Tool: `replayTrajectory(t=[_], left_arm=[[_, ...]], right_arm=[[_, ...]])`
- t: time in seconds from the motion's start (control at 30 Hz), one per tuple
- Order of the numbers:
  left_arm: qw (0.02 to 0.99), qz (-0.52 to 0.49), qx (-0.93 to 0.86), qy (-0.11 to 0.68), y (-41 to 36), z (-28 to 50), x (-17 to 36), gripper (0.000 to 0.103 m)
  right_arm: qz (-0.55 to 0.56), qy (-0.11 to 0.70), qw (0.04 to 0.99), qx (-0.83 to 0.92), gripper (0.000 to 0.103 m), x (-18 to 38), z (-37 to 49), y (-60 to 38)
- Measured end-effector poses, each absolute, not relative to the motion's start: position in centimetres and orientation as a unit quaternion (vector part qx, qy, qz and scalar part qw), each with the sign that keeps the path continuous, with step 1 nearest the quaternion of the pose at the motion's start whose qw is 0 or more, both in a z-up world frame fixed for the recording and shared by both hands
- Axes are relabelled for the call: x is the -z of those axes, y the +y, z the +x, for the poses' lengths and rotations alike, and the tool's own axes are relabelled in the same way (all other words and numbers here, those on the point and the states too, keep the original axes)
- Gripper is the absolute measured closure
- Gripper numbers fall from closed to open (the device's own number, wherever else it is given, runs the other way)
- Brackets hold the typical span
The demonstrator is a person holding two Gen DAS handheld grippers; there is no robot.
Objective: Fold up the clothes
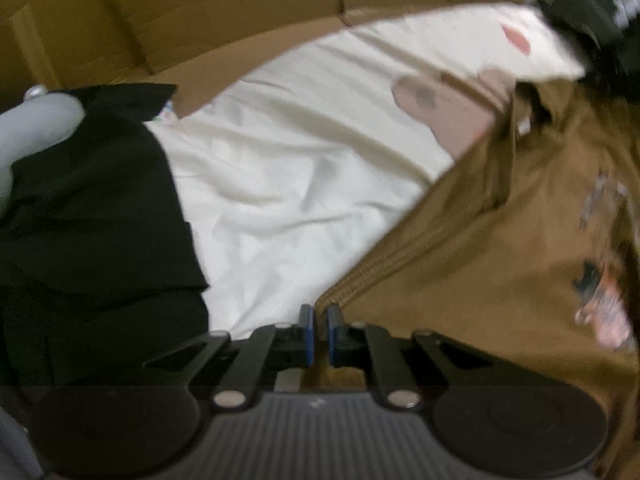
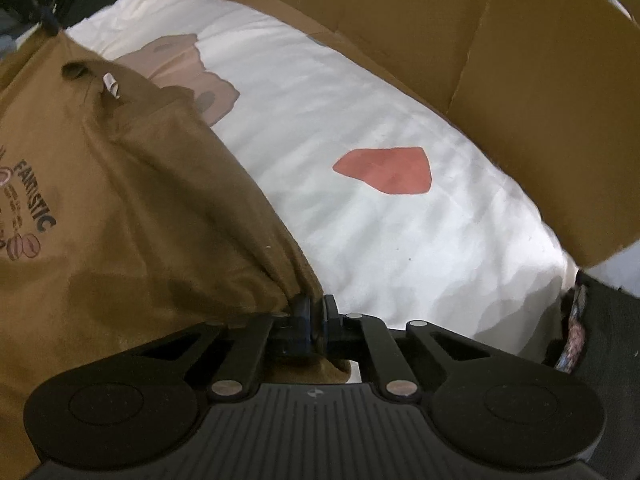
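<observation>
Brown shirt (image 2: 120, 200) printed "FANTISTIC" — both tools pinching its edges

The left hand-held gripper (image 1: 319, 322) points steeply downward, its two blue-padded fingers (image 1: 306, 332) drawn close with only a thin slit between them. The right hand-held gripper (image 2: 315, 314) also points steeply downward (a little less), its jaws closed tight, and brown cloth is pinched between the pads.

Makeshift sorting spot, cardboard walls (image 2: 520, 60) (flattened boxes), piled clothes (image 1: 300, 184)
</observation>
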State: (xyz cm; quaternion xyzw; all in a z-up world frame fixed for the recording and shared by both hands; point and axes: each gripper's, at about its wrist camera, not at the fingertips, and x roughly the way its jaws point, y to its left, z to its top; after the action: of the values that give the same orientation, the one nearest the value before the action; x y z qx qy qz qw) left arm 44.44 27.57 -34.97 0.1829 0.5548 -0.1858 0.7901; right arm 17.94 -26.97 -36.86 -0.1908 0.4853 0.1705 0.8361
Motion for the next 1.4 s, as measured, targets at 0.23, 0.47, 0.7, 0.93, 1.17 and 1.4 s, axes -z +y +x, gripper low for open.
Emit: replayTrajectory(t=[0.23,0.47,0.7,0.93,1.17,1.4], left_arm=[[0.818,0.104,0.158,0.543,29.6,45.6,34.0,0.103],[0.816,0.109,0.139,0.551,30.2,46.1,35.0,0.103],[0.800,0.126,0.145,0.569,29.2,46.2,37.4,0.100],[0.791,0.138,0.152,0.577,28.7,46.3,38.3,0.100],[0.776,0.156,0.165,0.589,28.5,45.9,38.0,0.098],[0.760,0.208,0.176,0.590,27.1,45.3,39.2,0.089]], right_arm=[[-0.194,0.446,0.862,-0.142,0.101,34.5,18.2,-27.6],[-0.247,0.432,0.857,-0.134,0.101,34.8,18.6,-26.5],[-0.267,0.443,0.847,-0.121,0.101,36.5,18.5,-26.2],[-0.254,0.451,0.847,-0.119,0.101,37.0,18.7,-26.3],[-0.245,0.454,0.848,-0.122,0.101,37.0,18.6,-26.4],[-0.243,0.457,0.847,-0.123,0.101,37.1,18.5,-26.4]])
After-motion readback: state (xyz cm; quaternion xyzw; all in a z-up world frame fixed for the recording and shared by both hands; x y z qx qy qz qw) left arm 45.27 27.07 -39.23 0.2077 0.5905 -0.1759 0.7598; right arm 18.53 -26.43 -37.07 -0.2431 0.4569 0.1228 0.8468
